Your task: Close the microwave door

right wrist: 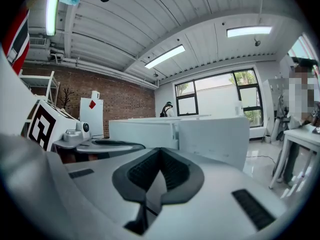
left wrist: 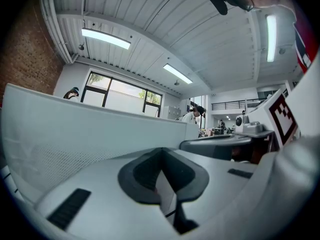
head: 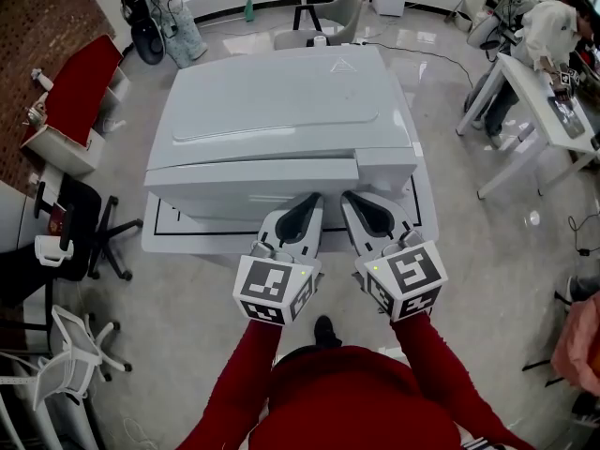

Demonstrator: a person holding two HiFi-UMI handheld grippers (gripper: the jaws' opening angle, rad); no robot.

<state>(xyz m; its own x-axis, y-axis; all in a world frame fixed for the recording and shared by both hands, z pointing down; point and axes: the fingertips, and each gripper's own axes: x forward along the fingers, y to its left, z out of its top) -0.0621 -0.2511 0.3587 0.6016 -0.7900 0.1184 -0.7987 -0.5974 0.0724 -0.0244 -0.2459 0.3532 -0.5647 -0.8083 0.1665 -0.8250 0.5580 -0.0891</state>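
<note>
Lower centre of the head view: left hand-held gripper (head: pixel 305 202) and right hand-held gripper (head: pixel 361 201) side by side, each with jaws pressed together on nothing.

Just beyond the tips, near and apparently not touching: microwave door (head: pixel 248 193), the wide white front panel of the microwave (head: pixel 281 92). Fills the middle of the frame on a low white surface (head: pixel 155 237). Left tips towards the door's right end, right tips about at the seam with the narrower control section (head: pixel 386 162). Looks close to flush with that section; latched or not, cannot tell.

Probably a stiff, light, hinged panel, smooth and slippery, swinging easily until a latch resists. Best not pinched: press with the closed tips flat on the frame near the free right edge, away from the dotted window patch (left wrist: pixel 45 159).
</note>
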